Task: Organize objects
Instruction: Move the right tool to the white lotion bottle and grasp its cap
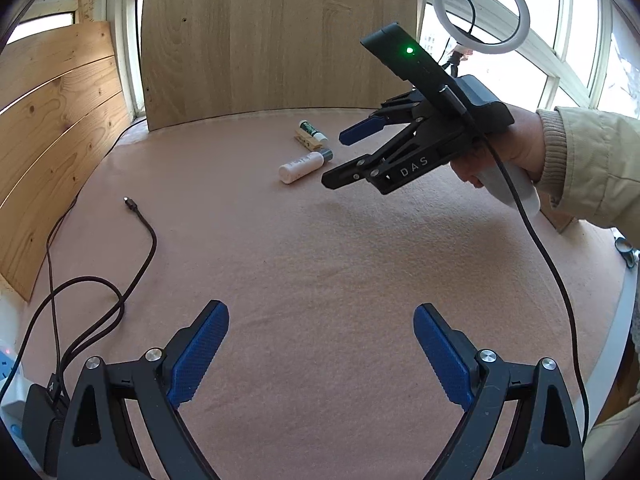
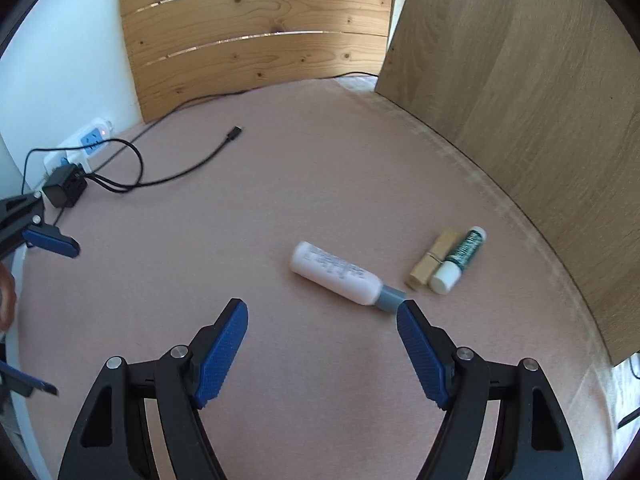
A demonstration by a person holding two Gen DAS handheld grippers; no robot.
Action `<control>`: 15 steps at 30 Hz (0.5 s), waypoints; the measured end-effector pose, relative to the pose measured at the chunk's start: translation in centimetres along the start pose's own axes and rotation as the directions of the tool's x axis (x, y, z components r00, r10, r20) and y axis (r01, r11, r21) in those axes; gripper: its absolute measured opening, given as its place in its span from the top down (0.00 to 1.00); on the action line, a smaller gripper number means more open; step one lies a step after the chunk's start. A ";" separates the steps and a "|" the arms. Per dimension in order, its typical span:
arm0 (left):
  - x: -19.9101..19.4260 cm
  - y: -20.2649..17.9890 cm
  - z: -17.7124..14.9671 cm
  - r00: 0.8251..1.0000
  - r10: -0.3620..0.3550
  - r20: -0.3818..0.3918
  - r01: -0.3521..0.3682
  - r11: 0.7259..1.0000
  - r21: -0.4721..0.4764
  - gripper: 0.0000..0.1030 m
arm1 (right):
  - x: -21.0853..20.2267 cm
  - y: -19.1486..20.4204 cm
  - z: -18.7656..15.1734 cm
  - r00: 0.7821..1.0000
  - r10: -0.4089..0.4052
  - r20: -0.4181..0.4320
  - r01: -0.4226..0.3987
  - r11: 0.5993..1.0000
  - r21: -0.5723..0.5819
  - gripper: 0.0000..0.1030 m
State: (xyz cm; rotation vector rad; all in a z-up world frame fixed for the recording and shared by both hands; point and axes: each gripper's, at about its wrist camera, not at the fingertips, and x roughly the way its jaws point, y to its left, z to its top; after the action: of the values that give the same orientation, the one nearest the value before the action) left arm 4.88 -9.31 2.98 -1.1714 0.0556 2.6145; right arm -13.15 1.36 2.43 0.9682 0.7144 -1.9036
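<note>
- The left claw, black with blue ribbed pads, is seen spread wide over the pink felt-covered table; nothing is held between its fingers.
- The right claw, of the same black and blue make, is likewise spread wide and empty. In the left wrist view it is seen raised above the table, gripped by a person's hand in a beige sleeve.
- A white plastic bottle with a grey cap is laid on its side on the table, its cap end just beside the tip of the right claw's right finger; whether they touch cannot be told.
- A small green-labelled tube with a white cap is laid flat near the bottle, on the side towards the light wooden board.
- A wooden clothespin is laid against the tube, side by side with it.
- A black cable with a loose plug end is trailed across the table, well apart from the three objects, leading to a black charger at a white power strip.
- A slatted pine panel is stood at the table's far edge.
- A white ring light is seen before the windows.
</note>
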 end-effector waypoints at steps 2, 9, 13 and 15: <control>0.3 0.1 0.0 1.000 0.003 -0.004 -0.003 1.000 -0.005 0.07 | 0.8 -1.3 0.3 1.000 0.023 -0.003 -0.023 1.000 0.012 0.29; 0.5 0.0 0.5 1.000 0.007 -0.003 -0.007 1.000 -0.010 0.07 | 1.5 0.5 1.2 0.975 0.219 -0.047 -0.222 0.974 -0.054 0.29; 0.5 -0.1 0.5 1.000 0.014 -0.005 -0.014 1.000 -0.015 0.07 | 1.1 1.2 0.8 0.982 0.184 -0.051 -0.188 0.976 -0.106 0.30; 0.5 0.1 0.4 1.000 0.017 -0.006 -0.018 1.000 -0.019 0.07 | 1.1 1.0 0.7 0.983 0.175 -0.046 -0.179 0.977 -0.114 0.30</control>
State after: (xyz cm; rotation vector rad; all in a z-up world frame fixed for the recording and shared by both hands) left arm 4.22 -9.18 2.85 -1.1895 0.0426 2.6327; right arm -12.92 -0.12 1.76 0.9608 0.7273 -1.6747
